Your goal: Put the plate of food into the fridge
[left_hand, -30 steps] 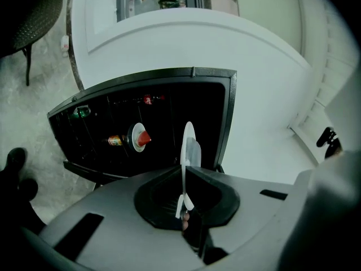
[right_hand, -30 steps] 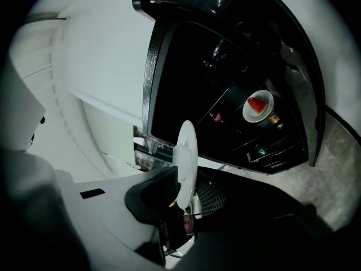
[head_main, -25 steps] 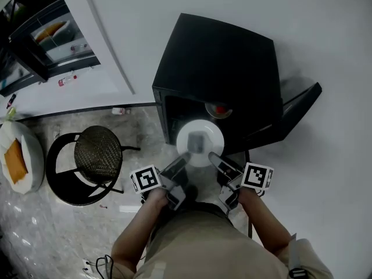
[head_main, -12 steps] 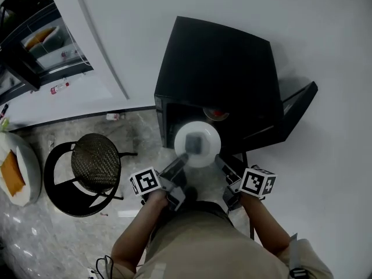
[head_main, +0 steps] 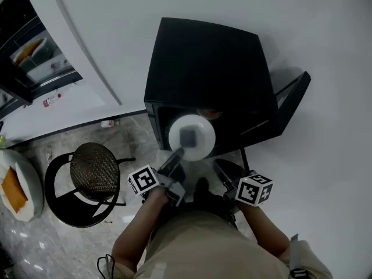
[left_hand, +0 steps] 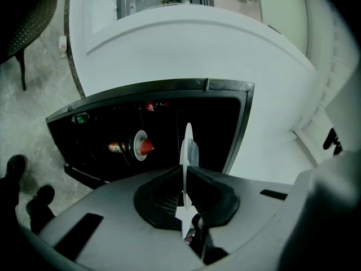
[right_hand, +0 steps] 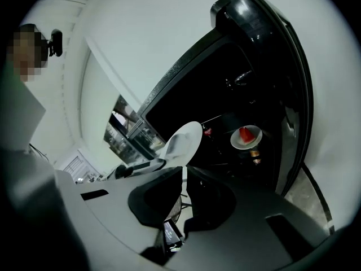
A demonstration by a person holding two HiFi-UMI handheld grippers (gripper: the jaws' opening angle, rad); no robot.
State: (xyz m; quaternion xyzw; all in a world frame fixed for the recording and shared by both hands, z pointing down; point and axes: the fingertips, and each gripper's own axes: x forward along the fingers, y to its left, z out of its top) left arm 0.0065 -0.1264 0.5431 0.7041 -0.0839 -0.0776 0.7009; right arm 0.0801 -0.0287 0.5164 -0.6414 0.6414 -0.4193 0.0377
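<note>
A white plate (head_main: 190, 137) with a grey piece of food on it hangs level at the mouth of the open black fridge (head_main: 206, 68). My left gripper (head_main: 176, 156) is shut on the plate's near-left rim. In the left gripper view the plate (left_hand: 188, 145) stands edge-on between the closed pads of that gripper (left_hand: 184, 176). My right gripper (head_main: 220, 166) sits just short of the plate's right rim. Its jaws have just been closing and nothing shows between them. In the right gripper view, this gripper (right_hand: 183, 176) looks past the plate (right_hand: 183, 141) into the fridge.
Inside the fridge a small plate with a red slice (right_hand: 246, 136) stands by a bottle (left_hand: 115, 147). The fridge door (head_main: 290, 103) hangs open to the right. A black round stool (head_main: 93, 167) stands left of me. Further left lies a white dish with something orange (head_main: 14, 190).
The plate has moved closer to the fridge opening with my left gripper. My right gripper has come off the plate's right rim, rolled, and closed its jaws.
</note>
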